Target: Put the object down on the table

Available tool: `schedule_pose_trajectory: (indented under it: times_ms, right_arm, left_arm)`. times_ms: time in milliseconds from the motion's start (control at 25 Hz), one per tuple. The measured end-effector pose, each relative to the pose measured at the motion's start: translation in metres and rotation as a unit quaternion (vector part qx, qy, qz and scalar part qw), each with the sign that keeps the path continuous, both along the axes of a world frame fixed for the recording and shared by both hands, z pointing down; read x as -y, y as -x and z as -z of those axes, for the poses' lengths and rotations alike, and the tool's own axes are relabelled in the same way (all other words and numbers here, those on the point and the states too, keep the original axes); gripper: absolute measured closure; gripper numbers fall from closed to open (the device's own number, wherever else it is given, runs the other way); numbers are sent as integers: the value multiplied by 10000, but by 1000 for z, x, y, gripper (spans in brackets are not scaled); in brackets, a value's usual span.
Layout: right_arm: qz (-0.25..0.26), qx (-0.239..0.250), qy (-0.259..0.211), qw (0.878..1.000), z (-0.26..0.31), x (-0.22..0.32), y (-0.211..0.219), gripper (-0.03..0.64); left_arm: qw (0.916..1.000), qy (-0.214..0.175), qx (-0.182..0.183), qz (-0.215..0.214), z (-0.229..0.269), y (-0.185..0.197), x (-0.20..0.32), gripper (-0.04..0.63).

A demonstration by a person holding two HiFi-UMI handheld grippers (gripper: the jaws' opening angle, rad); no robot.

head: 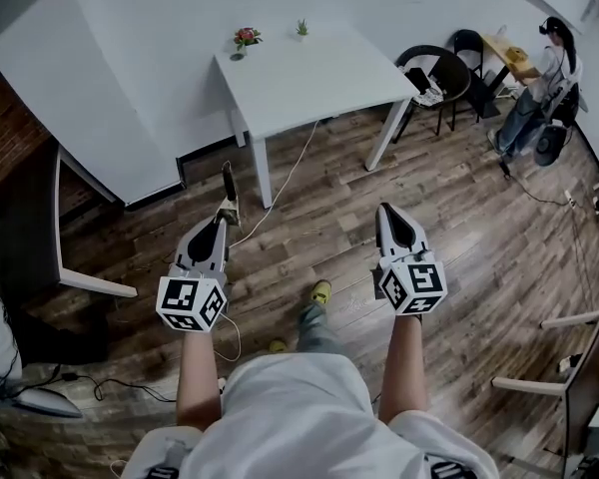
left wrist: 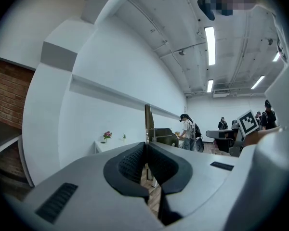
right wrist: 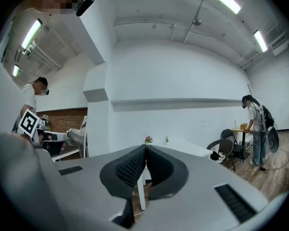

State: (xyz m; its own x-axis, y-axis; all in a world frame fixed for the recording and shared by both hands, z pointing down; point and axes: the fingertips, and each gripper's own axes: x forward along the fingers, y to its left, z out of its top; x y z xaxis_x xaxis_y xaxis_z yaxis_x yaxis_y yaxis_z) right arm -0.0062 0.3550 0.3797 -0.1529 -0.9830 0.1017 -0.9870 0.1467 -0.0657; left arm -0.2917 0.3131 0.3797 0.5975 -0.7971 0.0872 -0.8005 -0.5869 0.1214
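The carrying step is being worked through, as it is judged, with nothing yet being set down. A slim, dark, flat strip-like object [head: 227, 182] is being clamped at its lower end by the left gripper [head: 223, 224], whose jaws are being pressed tight on it so that it is pointing out beyond their tips. What the object is exactly cannot be made out. It is being held over the brown wooden plank floor [head: 319, 233] at centre left of the head view, well apart from the white square table [head: 319, 83] in the upper centre of the frame. Near that table's far edge a small pot of pink flowers [head: 245, 39] and a small green plant [head: 301, 28] are being displayed. The right gripper [head: 384, 212], at centre right, is being held with its jaws together and nothing between them.

For the next move, the object is being judged to need bringing forward over the bare near part of the table and lowering until it is resting there, the left jaws being opened only then.
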Motion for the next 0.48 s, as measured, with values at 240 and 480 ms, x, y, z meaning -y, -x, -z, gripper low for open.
schedule_pose_trajectory:
  times_ms: [240,480]
  right_arm:
    - [87,-2,163,9998,-14,36,-15,607]
    - [49,25,213,9998,-25,80,-46,607]
  left_arm:
    - [9998,192,0,12,-13,-18,30,574]
    - [9995,295,67,-35,-26,-47,76,574]
